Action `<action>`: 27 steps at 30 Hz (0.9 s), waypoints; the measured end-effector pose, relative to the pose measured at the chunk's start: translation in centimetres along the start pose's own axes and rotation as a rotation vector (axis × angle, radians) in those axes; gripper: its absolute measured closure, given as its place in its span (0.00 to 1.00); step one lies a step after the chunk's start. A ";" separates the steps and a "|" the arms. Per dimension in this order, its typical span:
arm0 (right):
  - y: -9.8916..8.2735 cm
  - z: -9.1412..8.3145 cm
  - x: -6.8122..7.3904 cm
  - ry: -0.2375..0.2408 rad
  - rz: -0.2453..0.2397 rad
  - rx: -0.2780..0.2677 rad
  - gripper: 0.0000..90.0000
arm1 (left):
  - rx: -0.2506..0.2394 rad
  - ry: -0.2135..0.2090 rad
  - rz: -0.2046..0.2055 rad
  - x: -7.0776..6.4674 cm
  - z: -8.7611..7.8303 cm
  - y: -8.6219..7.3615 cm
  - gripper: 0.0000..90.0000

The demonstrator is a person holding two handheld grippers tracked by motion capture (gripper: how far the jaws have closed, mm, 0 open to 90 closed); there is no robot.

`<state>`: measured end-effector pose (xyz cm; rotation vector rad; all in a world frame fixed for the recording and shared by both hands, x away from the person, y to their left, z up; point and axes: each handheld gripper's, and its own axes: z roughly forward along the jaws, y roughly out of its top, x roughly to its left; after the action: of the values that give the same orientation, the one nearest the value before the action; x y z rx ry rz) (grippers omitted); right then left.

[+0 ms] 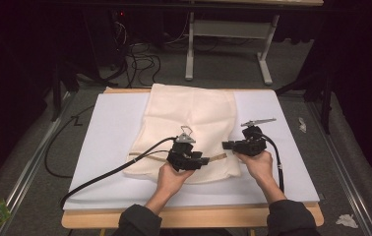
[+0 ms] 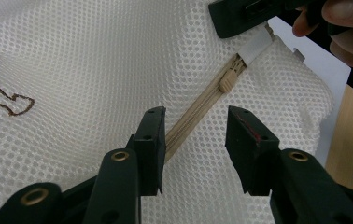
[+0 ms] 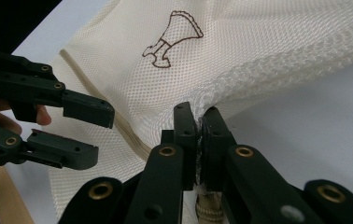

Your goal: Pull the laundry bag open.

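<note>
A cream mesh bag (image 1: 189, 123) lies flat on a white board (image 1: 110, 128). Its tan zipper (image 1: 218, 157) runs along the near edge. In the left gripper view, my left gripper (image 2: 195, 114) stands open astride the zipper (image 2: 184, 128), with the zipper pull (image 2: 228, 81) a little ahead of the jaws and a white tab (image 2: 254, 46) at the zipper's end. My left gripper (image 1: 203, 161) points right. My right gripper (image 1: 226, 145) faces it from the right and is shut (image 3: 201, 114) on the bag's mesh edge (image 3: 240, 88), which bunches up there.
A brown stitched figure (image 3: 172, 39) marks the bag. The board rests on a wooden table (image 1: 199, 216). Cables (image 1: 100, 174) trail off to the left. A white table frame (image 1: 228, 44) stands on the floor beyond, with scraps of litter (image 1: 346, 220) around.
</note>
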<state>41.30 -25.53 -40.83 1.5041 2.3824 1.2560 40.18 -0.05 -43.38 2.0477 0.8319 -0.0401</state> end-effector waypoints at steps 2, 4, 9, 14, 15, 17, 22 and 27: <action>0.0 0.1 0.0 -0.003 -0.003 -0.003 0.98 | 0.002 0.002 -0.003 0.0 0.1 0.0 0.65; 0.0 0.1 0.1 -0.003 -0.004 -0.001 0.98 | -0.008 -0.008 -0.008 -0.1 0.0 0.0 0.65; 0.1 0.3 0.3 0.002 -0.007 -0.004 0.98 | -0.007 -0.013 -0.003 -0.4 0.2 0.5 0.67; 0.1 0.2 0.5 0.004 -0.011 -0.005 0.98 | 0.004 -0.027 0.016 -1.2 1.1 1.2 0.68; 0.1 0.2 0.5 0.004 -0.012 -0.004 0.98 | 0.002 -0.033 0.007 -1.2 1.2 1.2 0.68; 0.1 0.2 0.5 0.005 -0.012 -0.005 0.98 | 0.007 -0.041 0.009 -1.3 1.4 1.2 0.69; 0.2 0.4 0.7 0.009 -0.017 -0.008 0.98 | 0.011 -0.053 0.000 -1.6 2.0 1.5 0.71; 0.2 0.4 0.8 0.012 -0.014 -0.005 0.98 | 0.020 -0.044 0.012 -2.0 2.7 2.0 0.74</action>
<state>41.15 -24.65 -40.67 1.4797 2.3912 1.2704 40.55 -3.94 -42.89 2.0632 0.7951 -0.0866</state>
